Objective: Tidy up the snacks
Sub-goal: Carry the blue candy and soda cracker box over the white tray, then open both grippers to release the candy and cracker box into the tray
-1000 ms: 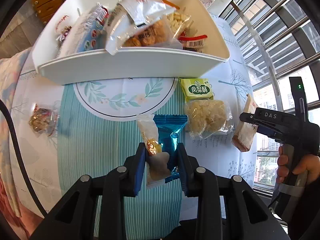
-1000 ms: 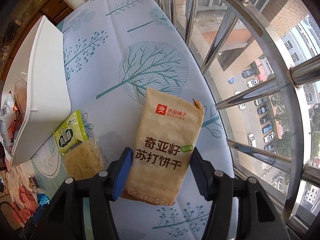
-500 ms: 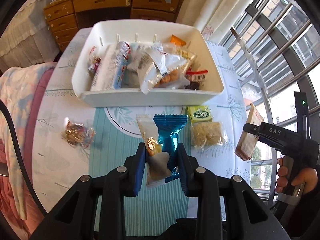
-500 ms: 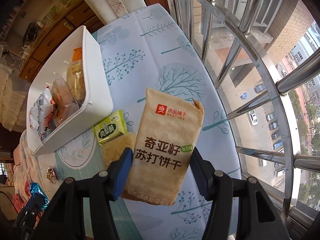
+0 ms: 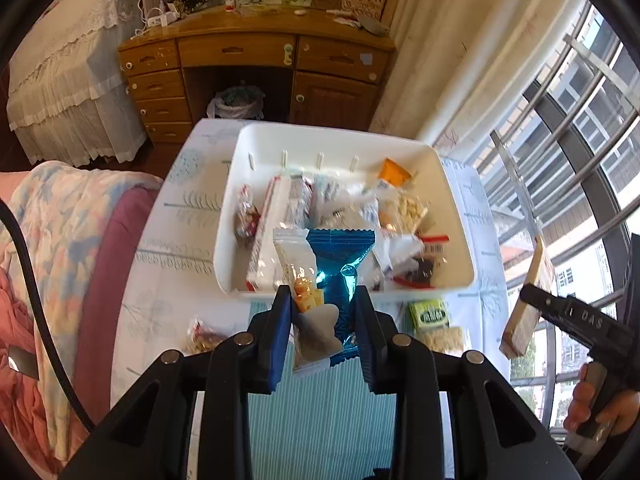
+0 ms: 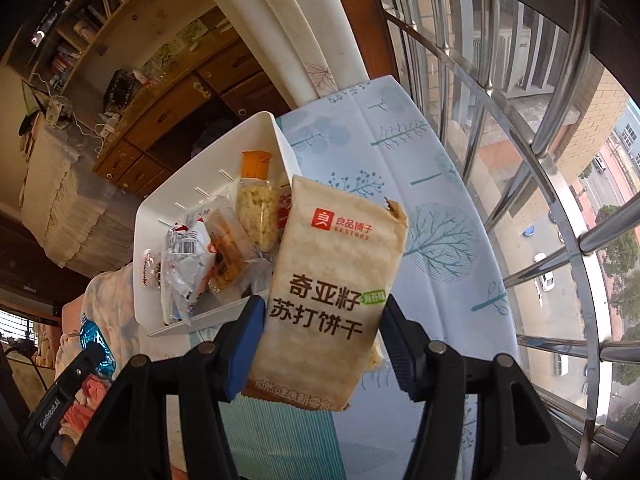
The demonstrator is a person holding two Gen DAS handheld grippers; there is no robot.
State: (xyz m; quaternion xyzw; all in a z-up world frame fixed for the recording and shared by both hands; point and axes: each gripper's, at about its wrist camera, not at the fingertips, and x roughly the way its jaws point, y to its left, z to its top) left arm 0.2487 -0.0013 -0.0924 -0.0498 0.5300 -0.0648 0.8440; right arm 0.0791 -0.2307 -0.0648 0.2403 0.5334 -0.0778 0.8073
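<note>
My left gripper point(image 5: 323, 312) is shut on two small packets held together, a shiny blue packet point(image 5: 343, 264) and a clear packet point(image 5: 298, 268) with yellow pieces, lifted in front of the white bin point(image 5: 352, 288). The bin holds several wrapped snacks. My right gripper point(image 6: 320, 340) is shut on a tan cracker pack point(image 6: 336, 280) with dark lettering, held above the table to the right of the bin point(image 6: 160, 332). In the left wrist view that pack point(image 5: 528, 312) shows edge-on at the right gripper's tip. A person's hand point(image 5: 600, 412) holds that gripper.
On the tree-print tablecloth point(image 6: 440, 208) below lie a green packet point(image 5: 430, 314), a clear pack of pale snack point(image 5: 440, 338) and a small reddish packet point(image 5: 202, 338). A wooden desk point(image 5: 256, 52), a bed point(image 5: 60, 68) and a barred window point(image 6: 520, 80) surround the table.
Both grippers rose with their packs, so the table and bin look smaller and farther below. More of the room now shows. Neither grip changed.
</note>
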